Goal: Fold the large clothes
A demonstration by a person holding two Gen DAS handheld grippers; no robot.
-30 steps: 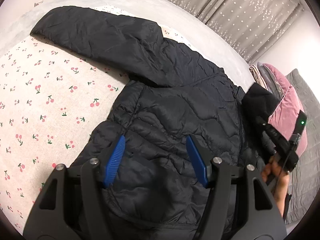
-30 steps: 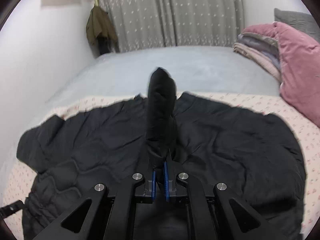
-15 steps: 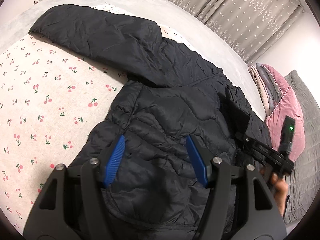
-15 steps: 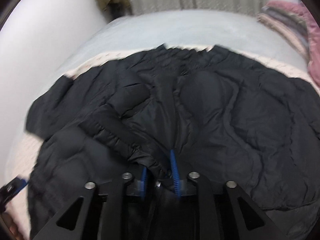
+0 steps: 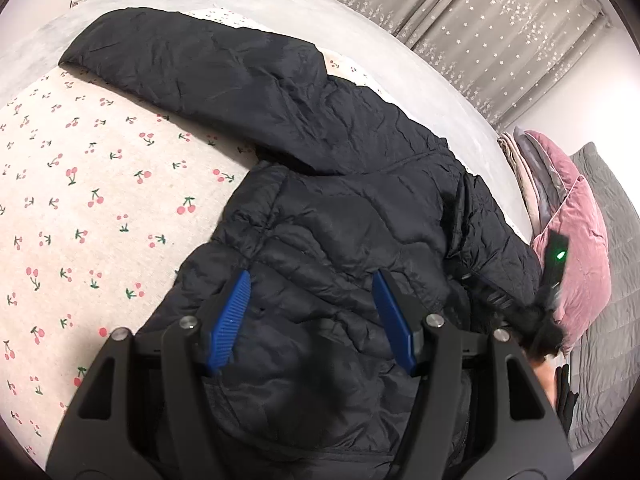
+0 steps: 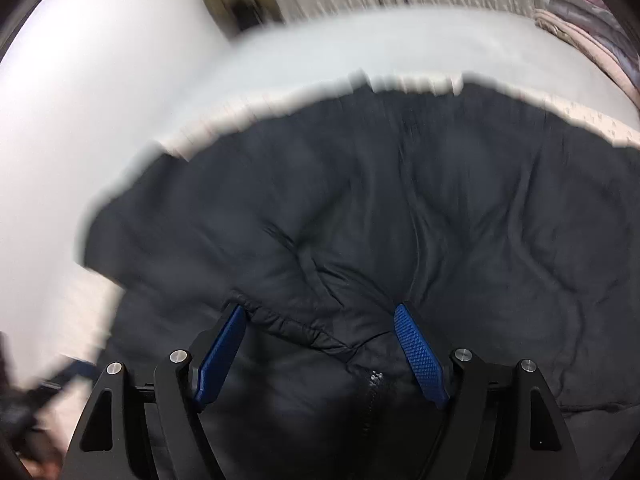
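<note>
A black quilted jacket (image 5: 344, 216) lies spread on a cherry-print sheet (image 5: 80, 200) on the bed. One sleeve (image 5: 192, 64) stretches out to the far left. My left gripper (image 5: 312, 312) is open and empty, hovering over the jacket's lower body. My right gripper (image 6: 320, 340) is open just above the jacket (image 6: 400, 208), with a folded-in sleeve cuff (image 6: 288, 324) lying between its blue pads (image 6: 420, 352). The right wrist view is motion-blurred. The right gripper also shows at the jacket's right edge in the left wrist view (image 5: 552, 280).
A pink cushion and folded blankets (image 5: 576, 232) are stacked at the bed's right side. Grey starred curtains (image 5: 500, 20) hang behind. A grey bedcover (image 5: 280, 4) lies beyond the sheet. A white wall (image 6: 80, 80) is to the left.
My right gripper carried the raised sleeve down onto the jacket body, then opened and let it go. My left gripper stayed open in place.
</note>
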